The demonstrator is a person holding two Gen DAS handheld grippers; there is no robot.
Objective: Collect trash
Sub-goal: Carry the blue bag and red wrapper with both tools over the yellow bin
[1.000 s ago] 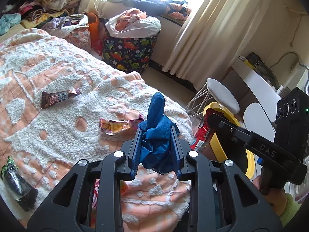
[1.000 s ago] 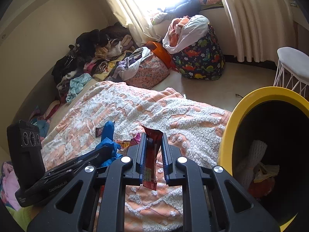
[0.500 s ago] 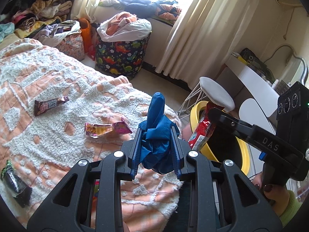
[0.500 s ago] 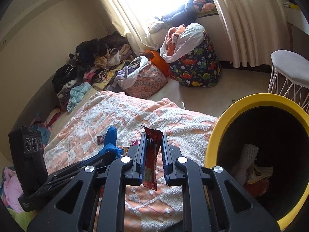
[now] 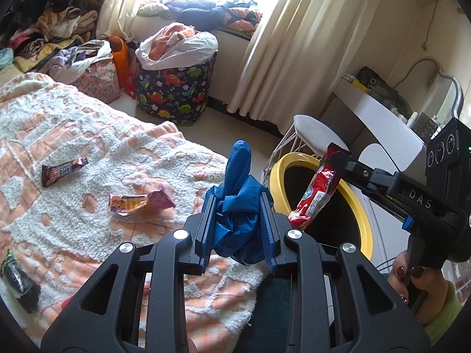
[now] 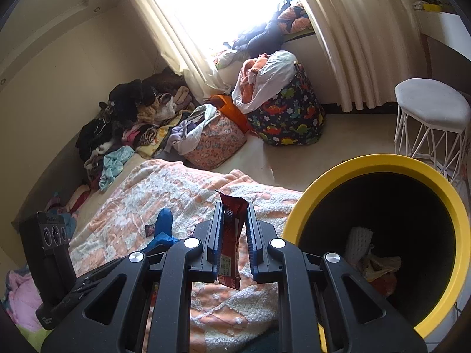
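Over bed, left tool (image 5: 238,223) clamps blue glove (image 5: 238,206), right tool (image 6: 232,244) pinches red wrapper (image 6: 231,244), its print unreadable

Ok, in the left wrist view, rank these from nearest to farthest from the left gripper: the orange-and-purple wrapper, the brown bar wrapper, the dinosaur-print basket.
1. Crumpled orange-and-purple wrapper: on the blanket, just left of the left gripper, which holds blue cloth.
2. Brown bar wrapper: farther left on the blanket.
3. Dinosaur-print fabric basket: on the floor beyond the bed, by the curtain.
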